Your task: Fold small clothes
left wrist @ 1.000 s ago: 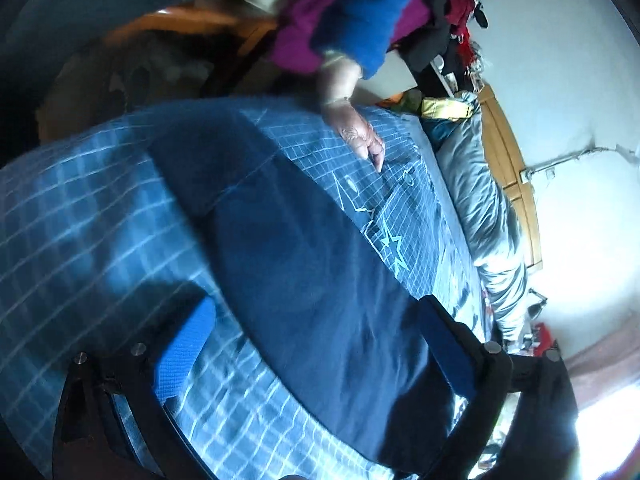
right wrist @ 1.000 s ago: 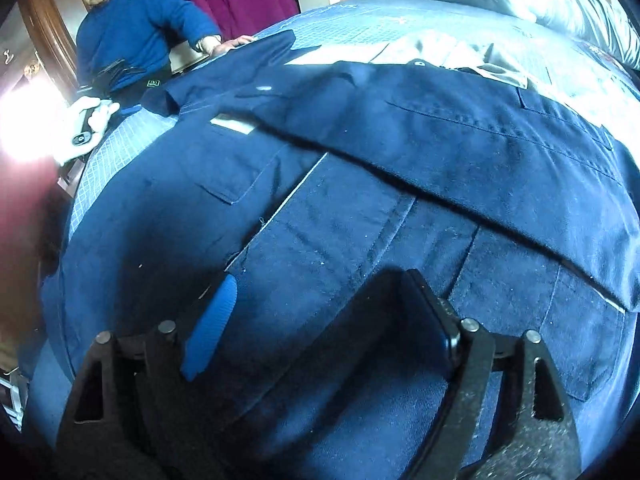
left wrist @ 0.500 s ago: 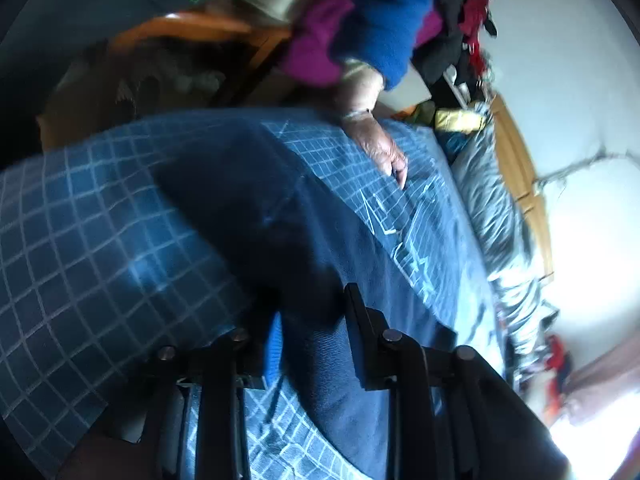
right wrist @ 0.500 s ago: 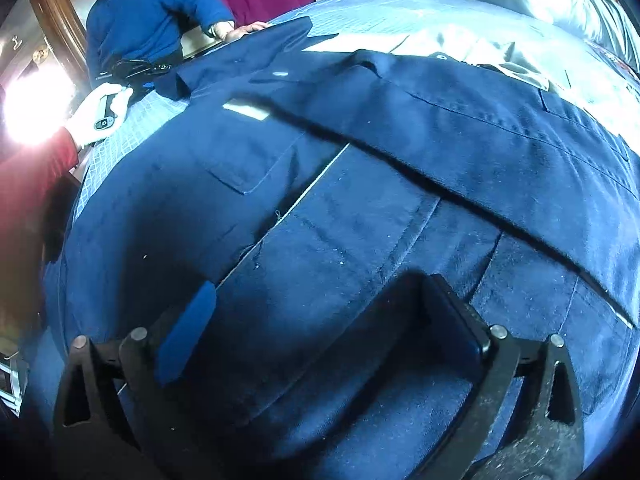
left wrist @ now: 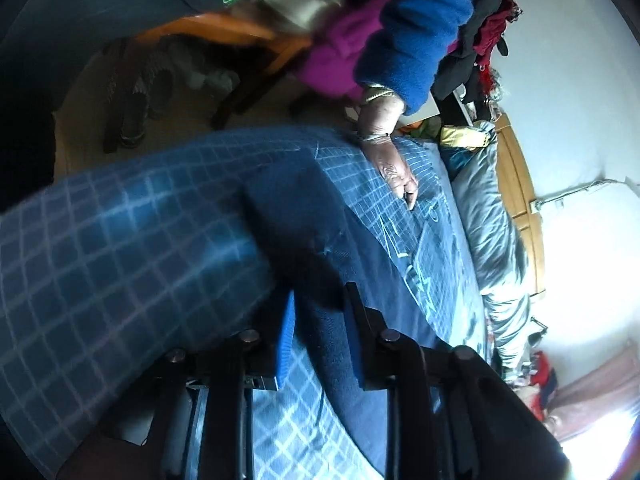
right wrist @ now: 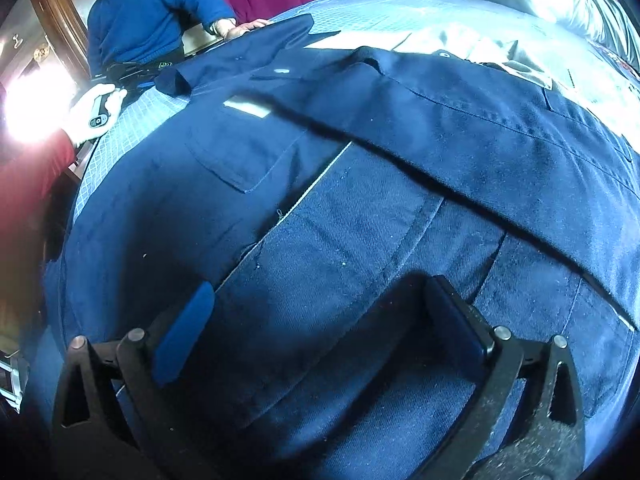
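Observation:
A navy work jacket lies spread front-up on the bed, one sleeve folded across its chest. Its other sleeve stretches out over the checked blue sheet. My left gripper is shut on this sleeve near the cuff, with a ridge of navy cloth pinched between the blue pads. In the right wrist view a gloved hand holds that gripper at the bed's left edge. My right gripper hovers open just over the jacket's lower front, nothing between its fingers.
A bystander in a blue sweater rests a hand on the bed's far edge beside the sleeve. A grey duvet is bunched along the headboard side. A wooden chair and shoes stand on the floor beyond the bed.
My left gripper went from wide open over the sleeve to shut on it and shifted toward the cuff. The right gripper stayed open and dipped slightly closer to the jacket.

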A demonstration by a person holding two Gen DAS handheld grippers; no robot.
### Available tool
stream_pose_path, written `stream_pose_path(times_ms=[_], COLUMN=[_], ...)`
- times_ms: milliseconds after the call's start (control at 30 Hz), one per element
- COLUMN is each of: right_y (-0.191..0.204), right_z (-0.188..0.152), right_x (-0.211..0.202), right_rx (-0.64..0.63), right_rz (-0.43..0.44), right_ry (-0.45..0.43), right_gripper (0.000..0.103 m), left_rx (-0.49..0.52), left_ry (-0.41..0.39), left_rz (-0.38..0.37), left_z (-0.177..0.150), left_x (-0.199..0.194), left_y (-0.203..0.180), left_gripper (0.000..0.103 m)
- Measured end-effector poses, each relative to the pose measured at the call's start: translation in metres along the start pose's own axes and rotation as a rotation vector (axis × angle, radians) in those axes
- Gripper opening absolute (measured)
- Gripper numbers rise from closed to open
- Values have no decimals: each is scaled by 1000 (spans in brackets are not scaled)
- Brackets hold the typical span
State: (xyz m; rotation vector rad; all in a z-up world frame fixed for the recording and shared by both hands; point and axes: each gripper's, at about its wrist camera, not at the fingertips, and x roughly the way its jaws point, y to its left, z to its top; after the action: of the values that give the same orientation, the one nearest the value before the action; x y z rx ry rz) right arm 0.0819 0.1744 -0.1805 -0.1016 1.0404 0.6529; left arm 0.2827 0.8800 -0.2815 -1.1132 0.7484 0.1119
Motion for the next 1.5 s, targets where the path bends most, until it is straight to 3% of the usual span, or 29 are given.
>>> stream_pose_path(times_ms=[200, 233, 300, 333, 433, 533, 700, 733, 767, 800, 867, 967, 1133, 1233, 1367, 1433, 1500], right_y=[0, 0, 0, 0, -3, -13, -40, -45, -50, -53, -63, -84, -136, -163, -172, -170, -169], right_z=[0, 0, 0, 0, -1, -3, -8, -11, -14, -17, -20, -17, 12, 40, 63, 73, 78], right_x=[0, 0, 0, 0, -2, -8, -37, -48, -58, -67, -82, -99, -96, -61, -24, -19, -17], right_rx=[0, 0, -2, -2, 16, 69, 253, 283, 296, 302, 315, 363, 505, 562, 585, 563, 565], right_rz=[0, -1, -7, -10, -6, 16, 81, 95, 97, 94, 98, 118, 230, 251, 242, 235, 236], right_ry=[0, -1, -4, -6, -19, -53, -132, -155, -171, -181, -195, -241, -335, -276, -193, -179, -175], right_gripper=[103, 103, 103, 103, 103, 98, 93, 93, 93, 93, 93, 93, 95, 95, 95, 93, 85], left_rx=[13, 43, 115, 147, 273, 461, 609, 614, 619, 620, 645, 635, 581, 533, 403, 373, 343], left_ry=[-12, -18, -36, -43, -70, -27, 198, 262, 338, 418, 572, 637, 518, 423, 374, 353, 339], left_rz=[-17, 4, 42, 31, -96, -290, -660, -701, -715, -710, -650, -601, -436, -292, -228, -231, -248], left_z=[3, 2, -4, -8, -34, -95, -251, -285, -321, -353, -408, -435, -396, -356, -328, -326, -323], left_x=[6, 7, 8, 6, -8, -21, -12, -2, 12, 26, 50, 49, 24, 22, 29, 36, 37], left_y=[1, -3, -18, -30, -94, -188, -311, -325, -335, -339, -336, -306, -231, -180, -117, -96, -86], left_gripper=[25, 22, 6, 2, 2, 2, 6, 9, 22, 34, 37, 37, 47, 47, 47, 33, 31])
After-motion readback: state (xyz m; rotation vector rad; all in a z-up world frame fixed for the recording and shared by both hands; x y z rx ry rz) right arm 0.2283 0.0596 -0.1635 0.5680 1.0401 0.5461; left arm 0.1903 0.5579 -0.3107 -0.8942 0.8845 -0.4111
